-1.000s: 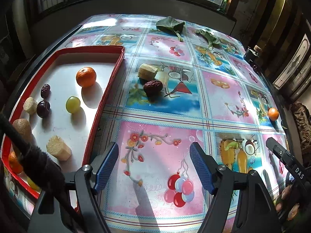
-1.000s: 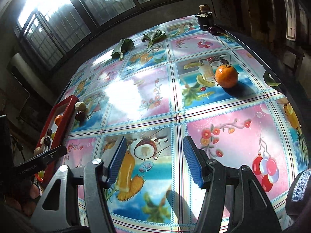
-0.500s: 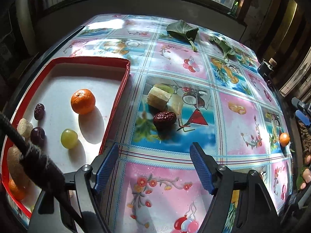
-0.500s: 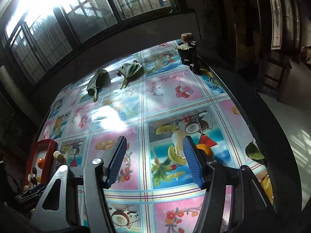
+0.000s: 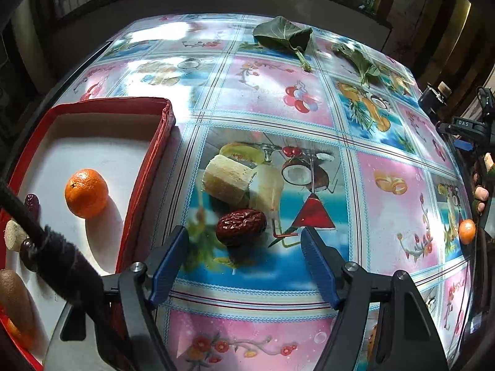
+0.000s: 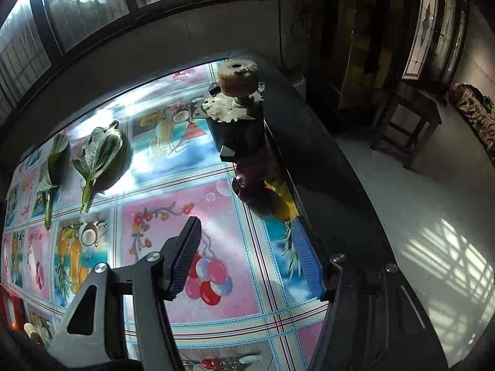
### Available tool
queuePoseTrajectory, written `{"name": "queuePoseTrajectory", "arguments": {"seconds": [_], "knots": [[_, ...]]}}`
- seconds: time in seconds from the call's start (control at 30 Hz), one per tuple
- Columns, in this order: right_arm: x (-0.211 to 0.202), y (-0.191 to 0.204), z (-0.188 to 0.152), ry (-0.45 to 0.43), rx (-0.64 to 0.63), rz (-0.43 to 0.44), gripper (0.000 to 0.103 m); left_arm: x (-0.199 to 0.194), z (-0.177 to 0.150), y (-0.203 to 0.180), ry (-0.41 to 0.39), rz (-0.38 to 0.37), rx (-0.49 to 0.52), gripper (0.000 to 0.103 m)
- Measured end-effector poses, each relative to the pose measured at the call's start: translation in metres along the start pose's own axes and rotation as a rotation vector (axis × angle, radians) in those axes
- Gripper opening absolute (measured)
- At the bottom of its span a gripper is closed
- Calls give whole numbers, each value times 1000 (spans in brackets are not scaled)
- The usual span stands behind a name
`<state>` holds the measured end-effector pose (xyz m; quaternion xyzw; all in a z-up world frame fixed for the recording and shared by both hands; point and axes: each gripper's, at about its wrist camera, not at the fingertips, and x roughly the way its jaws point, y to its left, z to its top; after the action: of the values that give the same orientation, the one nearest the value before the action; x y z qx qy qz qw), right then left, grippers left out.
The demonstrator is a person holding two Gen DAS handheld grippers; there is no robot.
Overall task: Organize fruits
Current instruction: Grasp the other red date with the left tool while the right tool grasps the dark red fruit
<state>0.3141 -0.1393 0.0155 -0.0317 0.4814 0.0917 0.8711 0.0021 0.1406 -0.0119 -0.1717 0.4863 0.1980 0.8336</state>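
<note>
While my left gripper hangs wide open just short of the red date, sugarcane chunk beyond, my right gripper gapes empty near the dark plum.

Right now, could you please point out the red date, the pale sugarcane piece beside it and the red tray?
red date [image 5: 241, 226], left wrist view, middle of its wrinkled skin.
sugarcane piece [image 5: 227, 179], left wrist view, middle of its pale side.
red tray [image 5: 148, 167], left wrist view, its right-hand red wall.
</note>
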Motion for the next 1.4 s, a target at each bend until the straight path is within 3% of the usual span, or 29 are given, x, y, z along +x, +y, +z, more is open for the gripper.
{"name": "queuePoseTrajectory", "arguments": {"seconds": [0.27,0.47,0.5,0.57,0.63,0.67,0.9,1.23,1.4], "knots": [[28,0,16,44,18,3,53,2,3,-1,-13,-1,13,74],[31,-9,21,15,80,40,49,2,3,-1,-18,4,17,73],[32,-8,21,16,80,26,47,2,2,-2,-22,17,22,72],[31,-8,20,25,87,12,29,2,2,-3,-34,46,33,62],[28,-10,18,32,98,22,29,1,3,-3,-45,43,36,38],[26,-10,17,32,97,28,28,0,3,-2,-46,42,36,30],[-12,15,-4,17,46,89,28,-5,1,6,-33,-26,11,31],[-120,82,-61,-23,-111,374,28,-39,-22,17,-67,-90,0,31],[-157,109,-113,-28,-157,525,28,-63,-37,27,-99,-120,-5,31]]}}
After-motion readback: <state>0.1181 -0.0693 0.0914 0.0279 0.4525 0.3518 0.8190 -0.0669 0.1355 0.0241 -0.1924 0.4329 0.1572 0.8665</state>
